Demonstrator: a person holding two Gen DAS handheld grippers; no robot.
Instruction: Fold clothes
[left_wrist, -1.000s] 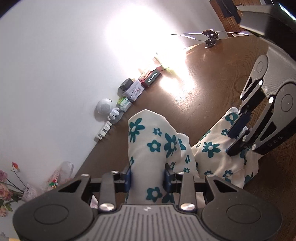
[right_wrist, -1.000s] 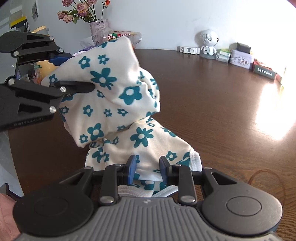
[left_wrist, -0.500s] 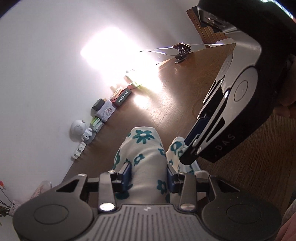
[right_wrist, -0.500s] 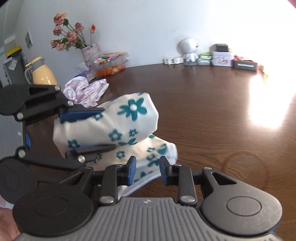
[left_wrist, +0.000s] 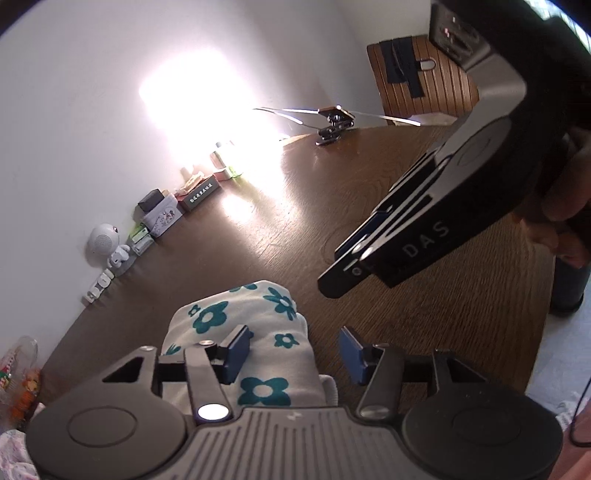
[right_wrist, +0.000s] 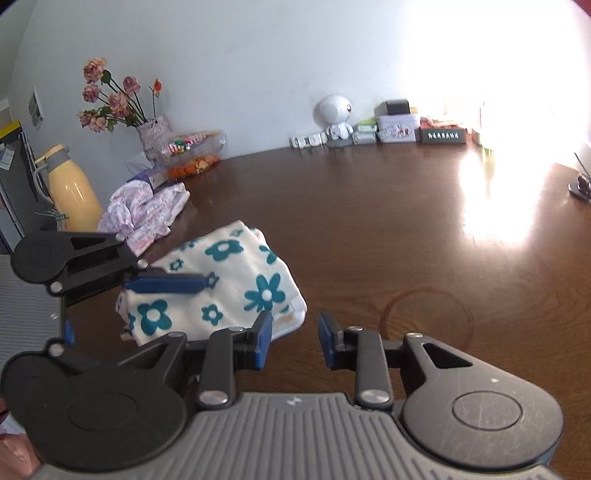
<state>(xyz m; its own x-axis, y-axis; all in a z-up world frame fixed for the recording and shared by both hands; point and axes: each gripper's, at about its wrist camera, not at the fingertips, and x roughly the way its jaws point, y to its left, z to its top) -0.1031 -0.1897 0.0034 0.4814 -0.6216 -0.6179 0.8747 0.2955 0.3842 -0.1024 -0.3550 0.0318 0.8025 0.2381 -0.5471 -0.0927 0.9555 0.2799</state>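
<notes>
both grippers, left gripper (left_wrist: 293, 349) and right gripper (right_wrist: 293, 341), now stand released; floral garment (right_wrist: 218, 286), clamped a second ago, lies folded on table (right_wrist: 369, 229) beneath left fingers.

The right gripper (right_wrist: 293, 341) hangs over the table (right_wrist: 369, 229) near its front edge, jaws apart, holding nothing; the folded cloth (right_wrist: 229, 280) lies just left of it; the left gripper (right_wrist: 110, 295) reaches in from the left edge, one blue finger (right_wrist: 166, 284) over the cloth; a bottle (right_wrist: 72, 188), vase (right_wrist: 153, 134), second garment (right_wrist: 147, 210) sit toward the back-left corner; boxes (right_wrist: 399, 127) line the back edge.
</notes>
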